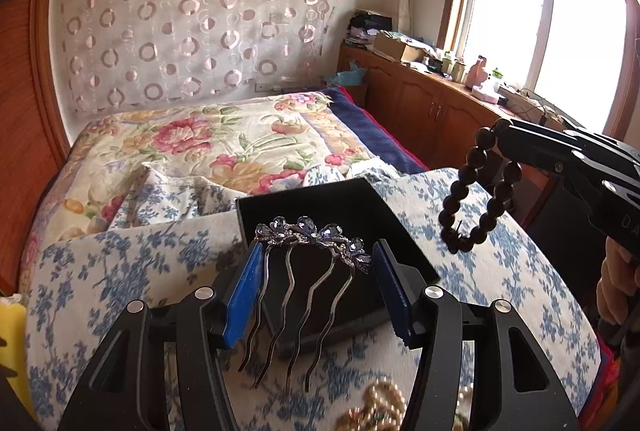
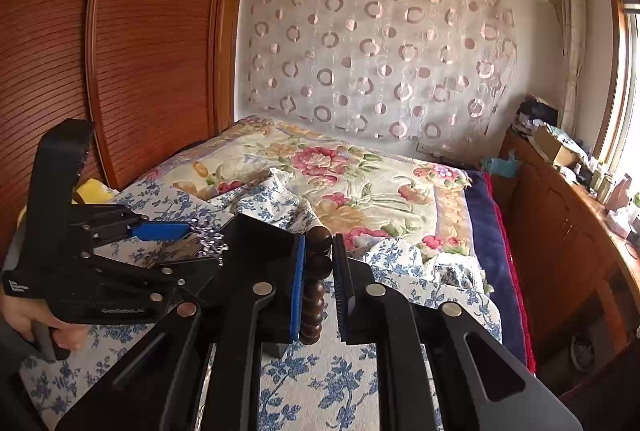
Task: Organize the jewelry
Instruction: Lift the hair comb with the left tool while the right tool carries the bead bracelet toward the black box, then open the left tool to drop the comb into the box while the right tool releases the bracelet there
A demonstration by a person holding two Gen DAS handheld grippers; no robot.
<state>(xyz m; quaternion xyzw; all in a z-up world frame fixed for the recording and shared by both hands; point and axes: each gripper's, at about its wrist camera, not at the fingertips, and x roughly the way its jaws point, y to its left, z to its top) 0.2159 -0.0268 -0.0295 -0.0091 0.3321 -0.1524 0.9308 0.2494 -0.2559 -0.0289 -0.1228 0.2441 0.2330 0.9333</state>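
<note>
My left gripper is shut on a silver hair comb with blue-grey stones; its prongs point back toward me, above an open black box on the blue-flowered cloth. My right gripper is shut on a dark wooden bead bracelet, seen edge-on between the pads. In the left wrist view the bracelet hangs from the right gripper, up and to the right of the box. In the right wrist view the left gripper holds the comb at left.
A pearl necklace lies on the blue-flowered cloth at the near edge. A floral quilt covers the bed behind. A wooden cabinet with clutter runs along the window at right. A wooden wardrobe stands at left.
</note>
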